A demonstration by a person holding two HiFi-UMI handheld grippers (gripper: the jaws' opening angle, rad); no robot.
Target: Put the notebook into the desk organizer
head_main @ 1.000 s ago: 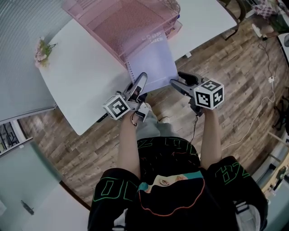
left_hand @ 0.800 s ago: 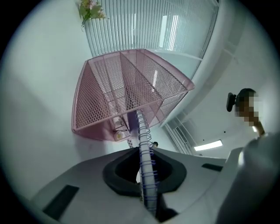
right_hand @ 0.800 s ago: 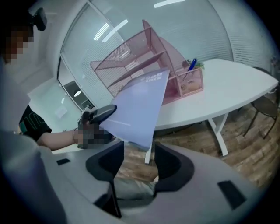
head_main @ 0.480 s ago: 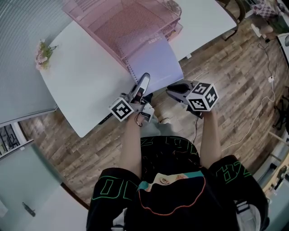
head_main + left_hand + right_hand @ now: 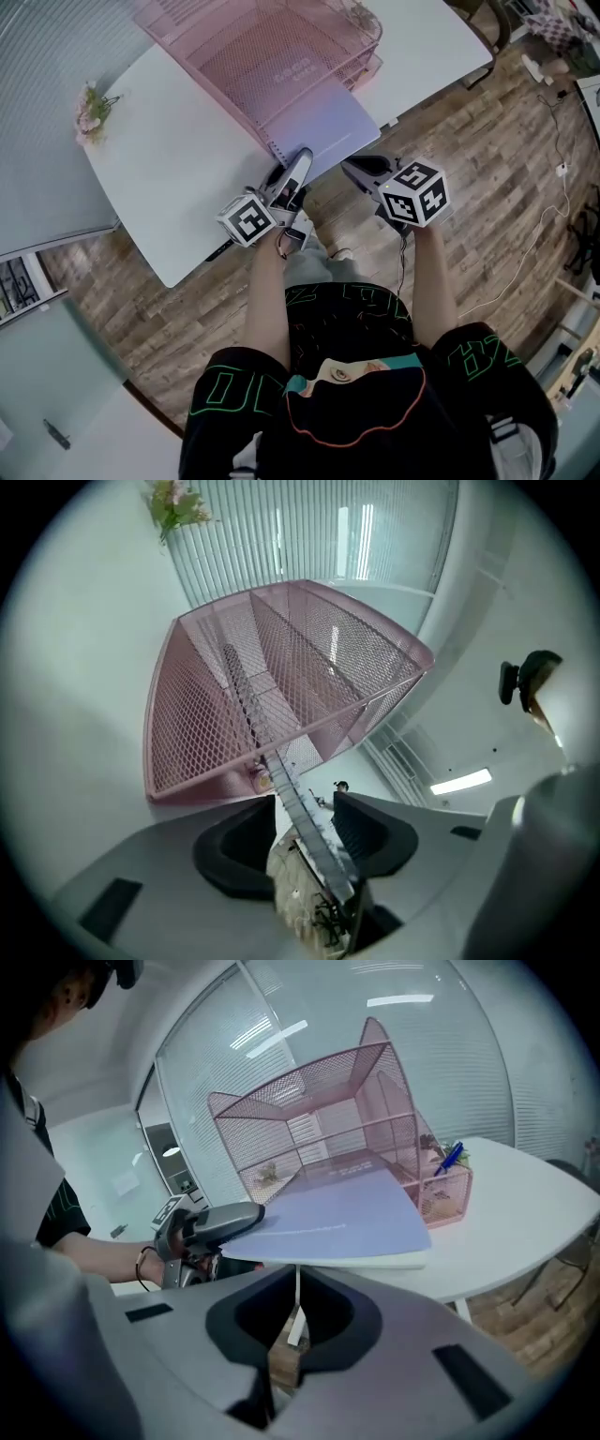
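Sliding-in step: notebook (image 5: 323,127) lies half inside desk organizer (image 5: 253,47), near end out over the surface (image 5: 169,159). Left tool (image 5: 300,161) opening, spiral edge loose between its jaws. Right tool (image 5: 353,170) closing on nothing. Notebook looks light and stiff; pinch the near edge.

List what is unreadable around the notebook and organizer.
Far end of the notebook: head view, hidden under the organizer mesh.
Back of the organizer: head view, cut by the top edge.
Print on the notebook cover: head view, too small behind mesh.
Contents of the side compartment: right gripper view, too small.
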